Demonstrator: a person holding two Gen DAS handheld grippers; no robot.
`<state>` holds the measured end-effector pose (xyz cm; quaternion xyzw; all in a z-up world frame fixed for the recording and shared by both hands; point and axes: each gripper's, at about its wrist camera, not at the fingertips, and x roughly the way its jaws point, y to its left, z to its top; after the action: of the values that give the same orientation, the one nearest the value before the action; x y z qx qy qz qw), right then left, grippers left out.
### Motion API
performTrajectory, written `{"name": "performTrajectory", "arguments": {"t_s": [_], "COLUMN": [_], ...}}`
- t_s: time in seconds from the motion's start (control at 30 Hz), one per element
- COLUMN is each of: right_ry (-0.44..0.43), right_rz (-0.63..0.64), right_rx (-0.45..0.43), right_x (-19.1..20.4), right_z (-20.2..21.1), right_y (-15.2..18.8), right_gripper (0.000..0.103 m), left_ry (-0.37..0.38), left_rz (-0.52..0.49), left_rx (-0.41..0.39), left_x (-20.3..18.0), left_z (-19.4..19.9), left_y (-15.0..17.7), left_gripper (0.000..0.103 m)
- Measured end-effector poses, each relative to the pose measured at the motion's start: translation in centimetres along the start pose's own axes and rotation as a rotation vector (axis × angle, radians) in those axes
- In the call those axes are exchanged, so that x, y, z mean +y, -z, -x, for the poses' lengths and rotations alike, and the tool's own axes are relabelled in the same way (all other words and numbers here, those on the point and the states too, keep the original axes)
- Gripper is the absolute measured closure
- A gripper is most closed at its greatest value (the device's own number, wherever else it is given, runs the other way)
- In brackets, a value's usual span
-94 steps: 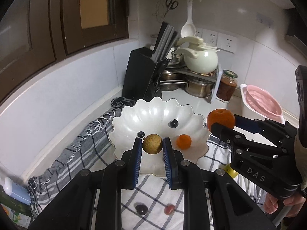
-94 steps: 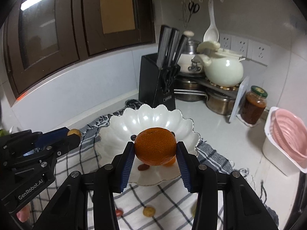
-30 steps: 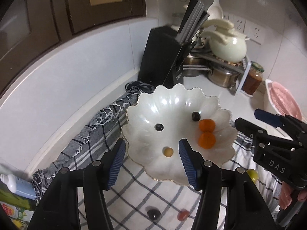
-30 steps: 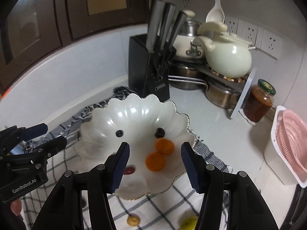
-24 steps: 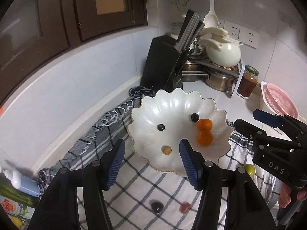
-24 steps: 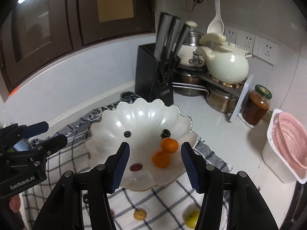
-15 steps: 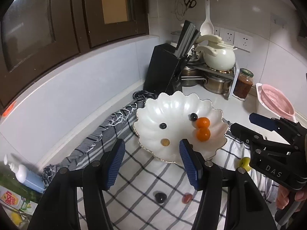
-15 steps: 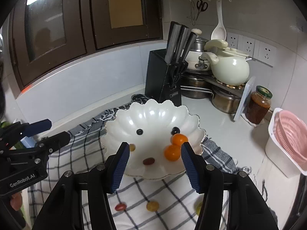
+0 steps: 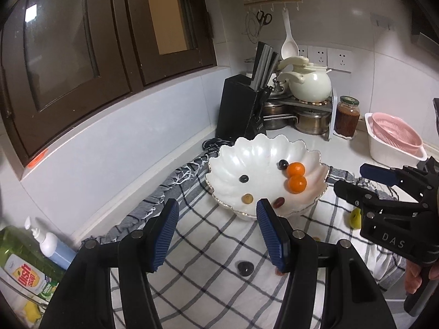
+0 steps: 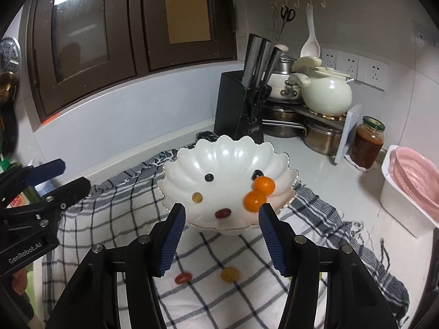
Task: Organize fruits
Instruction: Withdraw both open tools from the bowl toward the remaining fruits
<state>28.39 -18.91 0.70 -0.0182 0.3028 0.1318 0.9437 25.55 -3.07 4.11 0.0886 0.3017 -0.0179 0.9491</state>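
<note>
Grippers first: nearest the camera, the left gripper [image 9: 216, 230] has its blue-padded jaws standing apart with nothing between them, and the right gripper [image 10: 221, 231] is the same, gaping and empty. Both hang above the checked cloth [image 10: 247, 274], near the front edge of the bowl.

Loose fruit lies on the cloth just beyond the fingertips. From the right wrist view, a red grape [image 10: 183, 277] and a yellowish round fruit [image 10: 229, 274] sit side by side, a little apart. From the left wrist view, a dark round fruit [image 9: 245, 268] lies near the middle of the cloth, and a yellow-green fruit [image 9: 356, 217] shows at the right, partly hidden behind the other gripper.

Farther on sits the white scalloped bowl [image 10: 227, 148], holding two small oranges [image 10: 259, 192] touching each other on the right, two dark grapes, one red grape and one yellowish fruit.

The step in hand looks like picking up the next loose piece. To do it well, each gripper should drop straight over one fruit with jaws astride it, close gently since these are soft and round and may roll or squash, and keep the pads off the cloth so it does not bunch. Place it in a free part of the bowl.

Beyond, against the far wall, stand a knife block [image 10: 241, 107] and a pale pot [image 10: 326, 96].
</note>
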Motion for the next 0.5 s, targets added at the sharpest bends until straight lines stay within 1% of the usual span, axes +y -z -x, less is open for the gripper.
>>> {"name": "performTrajectory", "arguments": {"t_s": [0.2, 0.37, 0.5], "right_ry": [0.029, 0.041, 0.055], "right_rz": [0.045, 0.058, 0.074], "right_rx": [-0.027, -0.037, -0.033], "right_x": [0.6, 1.0, 1.2], "right_z": [0.9, 1.3, 1.2], "right_y": [1.7, 3.3, 4.6], "right_gripper": [0.046, 0.046, 0.046], "left_ry": [0.001, 0.022, 0.018], "left_rz": [0.005, 0.025, 0.010], "left_rx": [0.016, 0.045, 0.047], "left_x": [0.0, -0.2, -0.6], "left_z": [0.3, -0.1, -0.4], "left_y": [2.1, 4.2, 5.9], "left_gripper": [0.045, 0.045, 0.045]}}
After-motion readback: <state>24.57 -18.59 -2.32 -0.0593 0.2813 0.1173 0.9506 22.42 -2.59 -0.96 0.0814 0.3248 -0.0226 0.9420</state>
